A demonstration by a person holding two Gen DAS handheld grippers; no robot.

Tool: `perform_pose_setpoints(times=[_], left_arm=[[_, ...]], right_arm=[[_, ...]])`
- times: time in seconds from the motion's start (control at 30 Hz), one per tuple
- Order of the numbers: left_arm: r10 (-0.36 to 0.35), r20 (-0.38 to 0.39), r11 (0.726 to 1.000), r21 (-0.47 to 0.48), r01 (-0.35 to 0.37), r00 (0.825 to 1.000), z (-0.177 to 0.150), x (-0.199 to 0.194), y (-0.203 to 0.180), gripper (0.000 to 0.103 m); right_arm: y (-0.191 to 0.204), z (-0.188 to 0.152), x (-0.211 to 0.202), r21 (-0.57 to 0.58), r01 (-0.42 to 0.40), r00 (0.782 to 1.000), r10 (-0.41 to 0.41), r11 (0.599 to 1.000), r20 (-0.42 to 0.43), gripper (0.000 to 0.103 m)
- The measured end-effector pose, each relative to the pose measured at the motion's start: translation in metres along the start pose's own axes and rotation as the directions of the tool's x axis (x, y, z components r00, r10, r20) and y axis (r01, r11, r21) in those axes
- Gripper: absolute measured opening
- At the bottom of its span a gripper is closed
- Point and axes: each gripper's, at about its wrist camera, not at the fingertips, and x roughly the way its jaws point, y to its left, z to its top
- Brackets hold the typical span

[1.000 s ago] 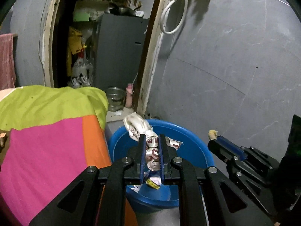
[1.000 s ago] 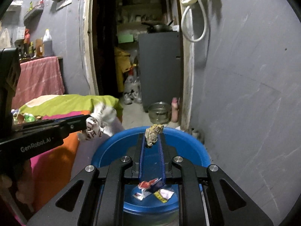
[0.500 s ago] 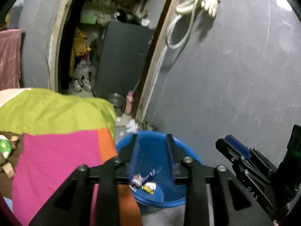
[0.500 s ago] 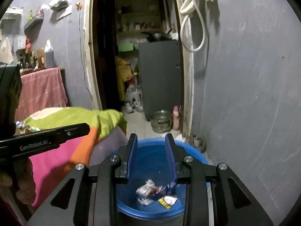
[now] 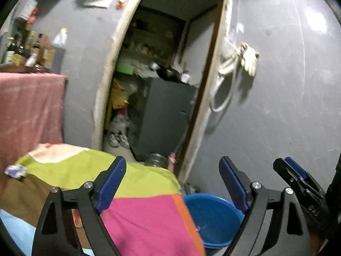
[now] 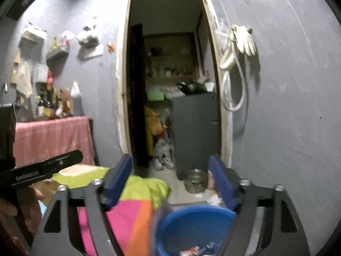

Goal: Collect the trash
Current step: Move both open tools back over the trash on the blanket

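- Since a second ago: both pieces dropped, both grippers lifted off the blue tub [image 6: 191, 219].
- Left gripper [image 5: 172, 183] and right gripper [image 6: 170, 177]: jaws opening, nothing between.
- Done: wrappers [image 6: 196, 250] in tub. Left: scrap [image 5: 15, 170] on bedspread [image 5: 145, 219].
- Scrap in left view only; tub contents clear in right view only.

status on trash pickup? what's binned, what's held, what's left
Done: wrappers lie in the blue tub, visible at its bottom.
In hand: nothing. The left gripper and right gripper are both empty, jaws opening, raised above the tub.
Left: a crumpled blue-white scrap sits on the colourful cloth at its far left edge. Other scraps there are too blurred to tell.
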Motion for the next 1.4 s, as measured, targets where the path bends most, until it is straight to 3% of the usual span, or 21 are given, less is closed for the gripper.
perform_pose_setpoints(times=[0.03, 0.1, 0.3, 0.53, 0.8, 1.13, 1.4], left_arm=[[0.013, 0.009, 1.000, 0.003, -0.013, 1.000, 0.003, -0.007, 0.007, 0.086], [0.050, 0.031, 0.999, 0.008, -0.050, 0.998, 0.008, -0.023, 0.023, 0.099], [0.154, 0.064, 0.988, 0.004, -0.154, 0.986, 0.011, -0.059, 0.077, 0.100], [0.284, 0.049, 0.958, 0.017, -0.285, 0.957, -0.009, -0.090, 0.129, 0.101], [0.400, -0.046, 0.917, 0.011, -0.400, 0.915, -0.041, -0.091, 0.187, 0.101], [0.436, -0.165, 0.898, 0.010, -0.440, 0.885, -0.050, -0.047, 0.238, 0.101], [0.451, -0.241, 0.885, -0.009, -0.466, 0.860, -0.047, -0.013, 0.274, 0.100]], right_arm=[[0.008, 0.003, 0.001, -0.003, -0.011, 1.000, 0.011, 1.000, 0.008, 0.079], [0.024, 0.006, 0.002, -0.004, -0.035, 0.999, 0.035, 0.999, 0.026, 0.085], [0.075, 0.005, 0.009, 0.015, -0.106, 0.993, 0.105, 0.994, 0.059, 0.103], [0.123, -0.011, 0.031, 0.035, -0.215, 0.976, 0.213, 0.976, 0.035, 0.103], [0.166, -0.038, 0.068, -0.009, -0.286, 0.954, 0.284, 0.958, -0.092, 0.103], [0.189, -0.069, 0.120, 0.001, -0.331, 0.902, 0.316, 0.944, -0.295, 0.103], [0.206, -0.096, 0.141, 0.014, -0.332, 0.845, 0.304, 0.943, -0.440, 0.087]])
